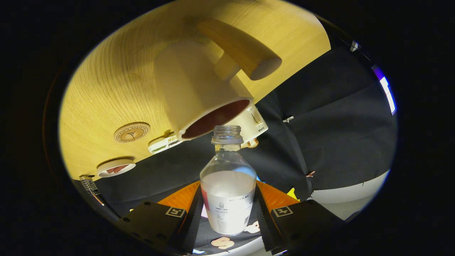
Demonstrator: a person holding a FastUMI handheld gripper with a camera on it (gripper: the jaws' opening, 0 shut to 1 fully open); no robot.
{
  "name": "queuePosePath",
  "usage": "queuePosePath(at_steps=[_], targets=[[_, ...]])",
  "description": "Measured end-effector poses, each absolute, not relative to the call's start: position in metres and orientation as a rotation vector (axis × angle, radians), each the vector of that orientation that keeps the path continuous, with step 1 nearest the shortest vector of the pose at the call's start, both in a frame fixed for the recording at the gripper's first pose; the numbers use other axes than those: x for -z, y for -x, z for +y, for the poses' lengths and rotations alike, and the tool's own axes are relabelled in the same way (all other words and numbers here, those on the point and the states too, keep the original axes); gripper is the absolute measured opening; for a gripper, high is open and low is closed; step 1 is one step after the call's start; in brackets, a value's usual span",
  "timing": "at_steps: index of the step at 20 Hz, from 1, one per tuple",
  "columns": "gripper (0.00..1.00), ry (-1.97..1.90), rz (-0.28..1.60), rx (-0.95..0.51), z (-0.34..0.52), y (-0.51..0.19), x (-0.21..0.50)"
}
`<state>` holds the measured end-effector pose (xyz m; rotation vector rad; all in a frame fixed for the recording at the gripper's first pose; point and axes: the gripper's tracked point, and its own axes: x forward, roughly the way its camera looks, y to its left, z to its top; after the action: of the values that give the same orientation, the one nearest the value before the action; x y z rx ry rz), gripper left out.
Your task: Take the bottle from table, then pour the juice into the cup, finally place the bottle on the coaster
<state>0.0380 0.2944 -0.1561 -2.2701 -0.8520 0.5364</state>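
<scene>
So the view is tipped way over here: the wood-grain surface [117,81] takes up most of what's beyond the jaws, pale yellowish with fine curved grain lines, and past its edge there's dark wrinkly cloth [334,117] for the booth wall. Biggest thing on the surface is the cream cup [193,89], smooth matte, kind of tapered, with a dark reddish inside and a chunky rounded wooden handle [240,48] sticking off its side. The clear plastic bottle [227,185] sits squeezed between the jaws, both fingers pressed against its sides over the white label, so the gripper [227,213] is clamped on it. It's uncapped, with a milky-white juice filling the lower part, and its open threaded neck is right at the cup's rim, looks like touching or just about. Behind the cup there's a cream boxy thing [254,124], can't tell what. Further along the surface: a round wooden coaster [131,132] with an engraved pattern, and a small white round dish [116,168] near the edge.
</scene>
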Motion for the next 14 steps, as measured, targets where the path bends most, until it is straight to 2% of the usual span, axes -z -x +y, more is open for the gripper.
queuePosePath(at_steps=[8,14], targets=[[0.73,2.232,-0.813,-0.555,0.293,-0.039,0.16],[0.73,2.087,-0.628,-0.533,0.275,-0.054,0.16]])
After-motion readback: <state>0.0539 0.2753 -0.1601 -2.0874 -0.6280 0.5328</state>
